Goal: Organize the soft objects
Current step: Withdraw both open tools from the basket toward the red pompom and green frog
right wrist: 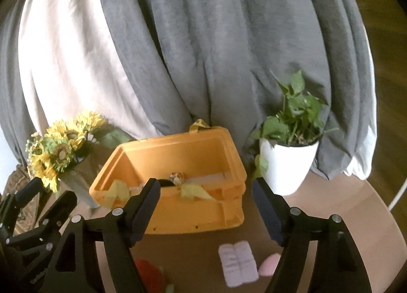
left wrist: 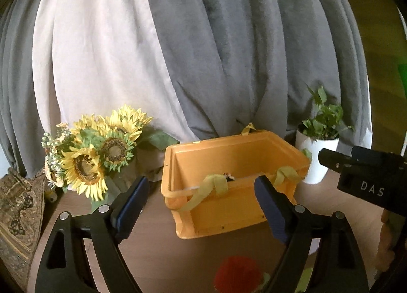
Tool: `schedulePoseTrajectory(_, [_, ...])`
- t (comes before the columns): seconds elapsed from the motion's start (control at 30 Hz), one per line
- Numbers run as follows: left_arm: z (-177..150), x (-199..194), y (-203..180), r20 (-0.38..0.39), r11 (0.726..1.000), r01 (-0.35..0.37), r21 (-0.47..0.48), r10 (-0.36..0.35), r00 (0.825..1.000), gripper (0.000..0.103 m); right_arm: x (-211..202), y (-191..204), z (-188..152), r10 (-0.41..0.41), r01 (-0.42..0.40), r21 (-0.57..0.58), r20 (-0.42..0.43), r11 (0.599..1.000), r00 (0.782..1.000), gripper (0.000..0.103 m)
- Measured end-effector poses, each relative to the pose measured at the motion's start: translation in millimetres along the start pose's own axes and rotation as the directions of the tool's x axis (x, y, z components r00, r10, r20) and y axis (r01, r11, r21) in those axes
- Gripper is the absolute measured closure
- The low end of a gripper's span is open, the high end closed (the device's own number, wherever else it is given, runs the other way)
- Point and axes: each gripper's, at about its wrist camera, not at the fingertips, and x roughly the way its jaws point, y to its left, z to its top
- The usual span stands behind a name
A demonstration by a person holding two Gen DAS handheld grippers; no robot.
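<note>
Only the right view shows a pale folded cloth (right wrist: 237, 263), both hand-held grippers (left wrist: 201, 206) (right wrist: 206, 209) spread empty

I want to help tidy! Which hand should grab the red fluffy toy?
Probably the left gripper: it is open, and the red toy lies between its fingers. In the right view it sits off to the side.

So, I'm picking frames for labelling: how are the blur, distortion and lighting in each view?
Left wrist: strong fisheye bending, dark corners, red soft object blurred at the bottom edge. Right wrist: same bending, potted plant slightly smeared, orange bin fairly sharp, table evenly lit.
</note>
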Motion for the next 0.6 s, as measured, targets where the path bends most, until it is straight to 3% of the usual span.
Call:
schedulePoseTrajectory(0.4, [-36,-19,4,-0.054,0.996,0.078,0.040,-0.076,0.996,0.017,-33,6,-41,-0.073,0.073,0.009,-0.034,0.997,0.997,0.027])
schedulePoseTrajectory(0.6, [-56,-18,3,-0.106,0.988,0.142,0.068,-0.134,0.985,0.017,-42,12,-67,-0.088,0.089,0.002,-0.074,0.996,0.993,0.027])
